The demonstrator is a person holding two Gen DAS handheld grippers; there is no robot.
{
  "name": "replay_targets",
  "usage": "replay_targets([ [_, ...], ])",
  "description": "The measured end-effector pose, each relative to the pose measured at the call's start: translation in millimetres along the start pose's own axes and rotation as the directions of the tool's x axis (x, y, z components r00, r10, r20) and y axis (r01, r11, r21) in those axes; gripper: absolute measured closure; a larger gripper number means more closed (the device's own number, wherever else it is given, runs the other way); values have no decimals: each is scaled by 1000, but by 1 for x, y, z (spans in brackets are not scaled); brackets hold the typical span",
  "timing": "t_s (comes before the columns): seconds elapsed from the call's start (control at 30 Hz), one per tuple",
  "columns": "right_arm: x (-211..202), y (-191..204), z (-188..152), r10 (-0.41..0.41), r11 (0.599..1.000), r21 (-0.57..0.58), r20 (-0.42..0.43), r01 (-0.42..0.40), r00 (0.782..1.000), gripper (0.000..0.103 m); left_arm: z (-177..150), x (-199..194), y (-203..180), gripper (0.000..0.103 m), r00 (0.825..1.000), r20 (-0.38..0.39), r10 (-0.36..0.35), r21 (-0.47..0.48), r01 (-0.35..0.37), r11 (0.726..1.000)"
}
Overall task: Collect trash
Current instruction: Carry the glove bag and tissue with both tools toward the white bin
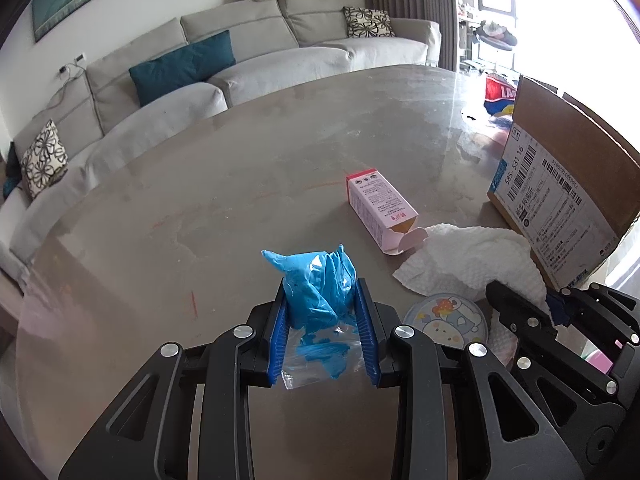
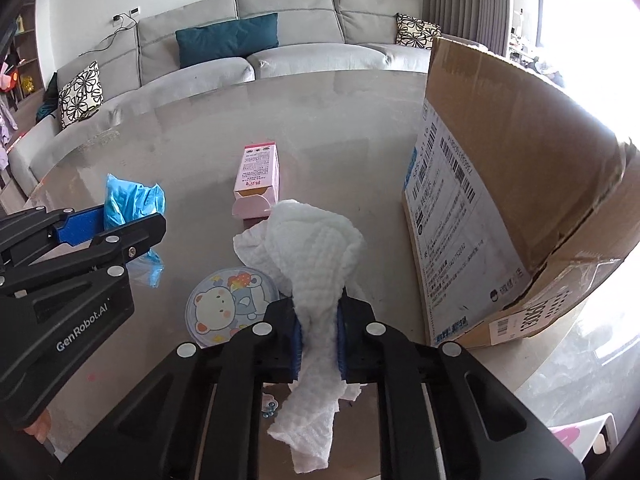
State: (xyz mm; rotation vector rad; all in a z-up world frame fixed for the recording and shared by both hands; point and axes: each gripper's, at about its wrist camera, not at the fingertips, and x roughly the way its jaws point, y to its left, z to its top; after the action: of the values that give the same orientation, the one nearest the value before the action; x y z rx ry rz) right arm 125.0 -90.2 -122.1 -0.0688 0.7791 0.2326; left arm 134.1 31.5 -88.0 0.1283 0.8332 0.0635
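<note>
My left gripper (image 1: 322, 304) is shut on a crumpled blue plastic bag (image 1: 320, 284) and holds it just above the table. It also shows in the right wrist view (image 2: 132, 200), held by the left gripper (image 2: 120, 220). My right gripper (image 2: 318, 312) is shut on a white paper towel (image 2: 316, 248), which hangs down between the fingers. The towel shows in the left wrist view (image 1: 472, 260) with the right gripper (image 1: 532, 312) on it. A pink carton (image 1: 380, 208) lies on its side on the table, flap open; it also shows in the right wrist view (image 2: 258, 178).
A large cardboard box (image 2: 500, 184) with shipping labels stands on the table at the right, also in the left wrist view (image 1: 568, 184). A round cartoon-bear lid (image 2: 228, 304) lies flat by the towel. The round glass-topped table (image 1: 200, 184) fronts a grey sofa (image 1: 240, 72).
</note>
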Motion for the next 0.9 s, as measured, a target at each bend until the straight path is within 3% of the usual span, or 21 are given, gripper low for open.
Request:
replay_targets([
  [0.47,-46,12,13,-42,998,-39,86,46,995,89,4,-36,7,71,998,56,5,-27,-3,1000],
  [0.9,-107,-10,0,-105,994,-18,140,108,985,89,-9,-99,-19,71,991,118,-60,28,57,998],
])
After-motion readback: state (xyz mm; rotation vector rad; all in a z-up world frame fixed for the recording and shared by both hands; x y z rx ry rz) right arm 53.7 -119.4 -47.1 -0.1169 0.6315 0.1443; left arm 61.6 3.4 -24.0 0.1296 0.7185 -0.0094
